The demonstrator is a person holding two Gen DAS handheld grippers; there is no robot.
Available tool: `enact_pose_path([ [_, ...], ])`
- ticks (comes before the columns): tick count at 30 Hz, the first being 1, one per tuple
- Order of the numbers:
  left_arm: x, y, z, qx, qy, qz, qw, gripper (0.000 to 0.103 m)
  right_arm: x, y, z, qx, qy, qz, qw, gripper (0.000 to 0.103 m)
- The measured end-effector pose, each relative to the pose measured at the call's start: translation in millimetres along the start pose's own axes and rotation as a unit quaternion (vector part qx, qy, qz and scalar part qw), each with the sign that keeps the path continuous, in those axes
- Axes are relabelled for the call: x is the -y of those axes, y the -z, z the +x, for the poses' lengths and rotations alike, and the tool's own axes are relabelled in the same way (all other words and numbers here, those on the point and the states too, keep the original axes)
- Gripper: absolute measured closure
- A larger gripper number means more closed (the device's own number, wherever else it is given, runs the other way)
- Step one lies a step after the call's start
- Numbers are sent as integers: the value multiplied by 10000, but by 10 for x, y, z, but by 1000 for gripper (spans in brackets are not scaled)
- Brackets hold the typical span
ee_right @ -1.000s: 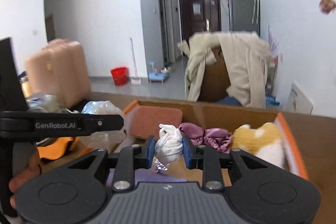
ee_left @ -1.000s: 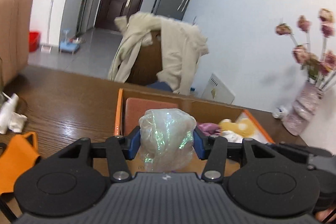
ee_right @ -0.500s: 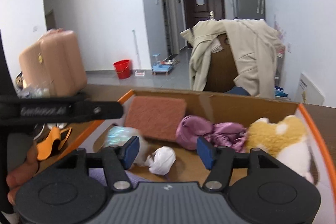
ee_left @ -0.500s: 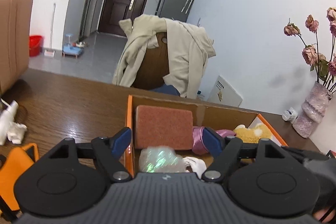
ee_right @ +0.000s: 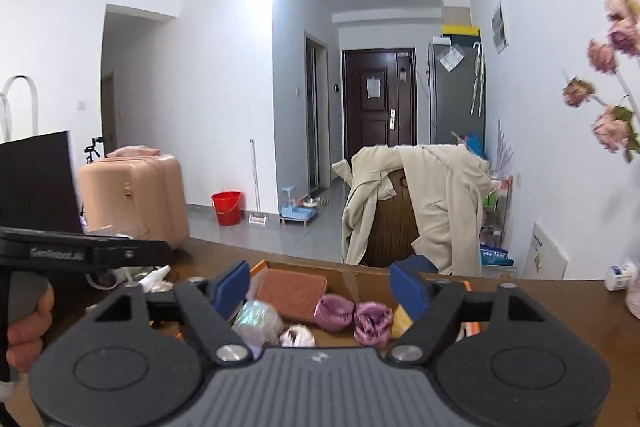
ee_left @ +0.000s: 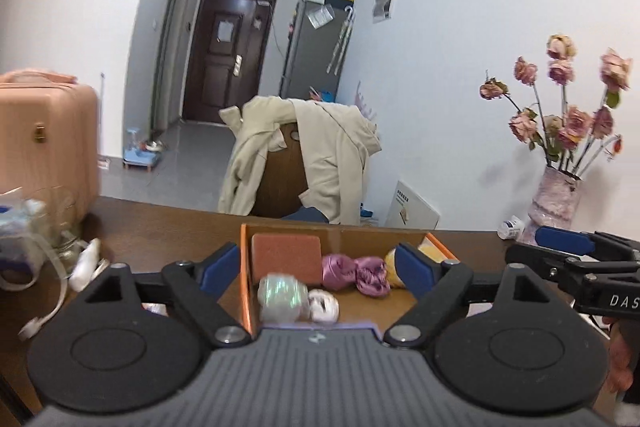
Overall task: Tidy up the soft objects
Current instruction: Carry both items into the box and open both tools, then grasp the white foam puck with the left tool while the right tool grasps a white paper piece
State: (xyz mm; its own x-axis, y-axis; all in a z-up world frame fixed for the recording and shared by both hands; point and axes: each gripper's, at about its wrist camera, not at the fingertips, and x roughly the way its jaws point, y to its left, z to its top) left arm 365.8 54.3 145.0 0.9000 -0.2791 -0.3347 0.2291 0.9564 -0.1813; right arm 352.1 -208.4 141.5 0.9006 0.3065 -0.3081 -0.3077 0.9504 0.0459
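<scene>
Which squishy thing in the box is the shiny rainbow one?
The crinkly iridescent bundle at the cardboard box's near left corner. The small bundle beside it is plain white; the satin cloth is purple.

left gripper [ee_left: 316, 269]: black arms, blue pads, silver screws, ribbed grey body | right gripper [ee_right: 320, 285]: same build | bare-skinned fingers [ee_right: 28, 323]

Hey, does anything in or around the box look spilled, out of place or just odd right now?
Nothing stands out. The iridescent bundle, white bundle, purple cloth and yellow plush all lie inside the cardboard box. Both grippers, left and right, are open and empty.
</scene>
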Motion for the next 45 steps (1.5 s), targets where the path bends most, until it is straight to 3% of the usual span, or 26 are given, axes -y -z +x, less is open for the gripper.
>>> enact_pose_path([
  [12, 259, 1156, -1217, -225, 91, -32, 9997, 13, -302, 1083, -1061, -506, 166, 51, 9986, 24],
  [15, 292, 1326, -1376, -225, 39, 130, 9997, 13, -405, 1369, -1176, -700, 524, 124, 9961, 24],
  [20, 325, 1448, -1482, -263, 129, 331, 9990, 13, -553, 1582, -1269, -924, 528, 87, 9943, 24],
  [27, 521, 1523, -1193, -527, 245, 614, 9964, 12, -511, 1570, -1242, -765, 499, 202, 9956, 24],
  [34, 749, 1570, -556, -880, 202, 900, 9918, 12, -127, 1527, -1092, -663, 672, 746, 9927, 27],
  [39, 876, 1549, -103, -1023, 339, 1174, 9872, 12, 47, 1438, -949, -619, 634, 812, 9927, 35],
  [42, 908, 1574, 113, -1133, 422, 1232, 9850, 15, 117, 1371, -833, -605, 612, 831, 9928, 36],
  [45, 860, 1612, 266, -1248, 476, 1174, 9841, 25, 149, 1305, -664, -687, 519, 769, 9933, 36],
])
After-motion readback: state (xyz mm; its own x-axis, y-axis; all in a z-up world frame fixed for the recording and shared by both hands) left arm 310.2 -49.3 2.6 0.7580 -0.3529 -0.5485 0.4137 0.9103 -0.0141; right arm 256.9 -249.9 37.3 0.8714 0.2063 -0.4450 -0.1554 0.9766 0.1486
